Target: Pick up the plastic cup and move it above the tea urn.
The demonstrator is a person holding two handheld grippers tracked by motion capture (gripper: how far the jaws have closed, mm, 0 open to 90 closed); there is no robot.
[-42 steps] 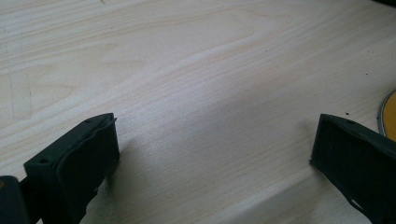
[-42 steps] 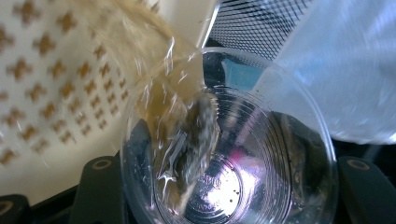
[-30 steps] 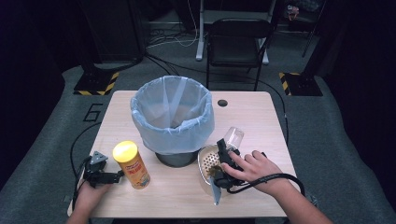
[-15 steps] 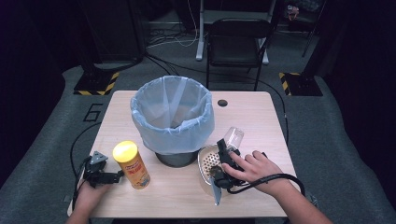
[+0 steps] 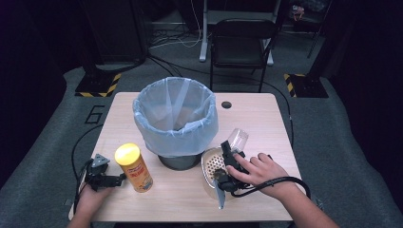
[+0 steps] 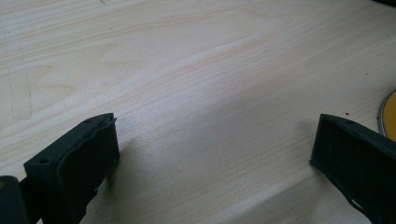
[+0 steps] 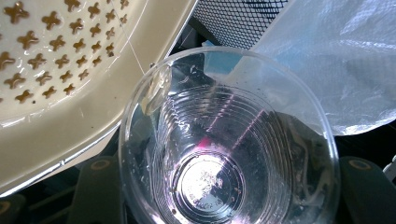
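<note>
Clear plastic cup [image 7: 229,140]: held in my right claw [image 5: 231,153], jaws half closed on its sides, mouth turned toward the claw's camera, base pointing away. On the high view the cup [image 5: 236,139] lies tilted, its long axis running up and away from my hand toward the bin [image 5: 176,121].

Bin: lined with a pale blue bag, just beside the cup, up and to its left; the rim stands higher than the cup, so I judge a lift comes before any tipping in.

Perforated strainer [image 5: 212,164]: on the surface directly under the right claw, touching or near the cup's rim.

Left claw [image 5: 107,180]: jaws wide apart, nothing between them, low over bare surface [image 6: 196,84], just beside the yellow-lidded canister [image 5: 134,167].

Right hand nearer. Open room: surface right of the bin.
</note>
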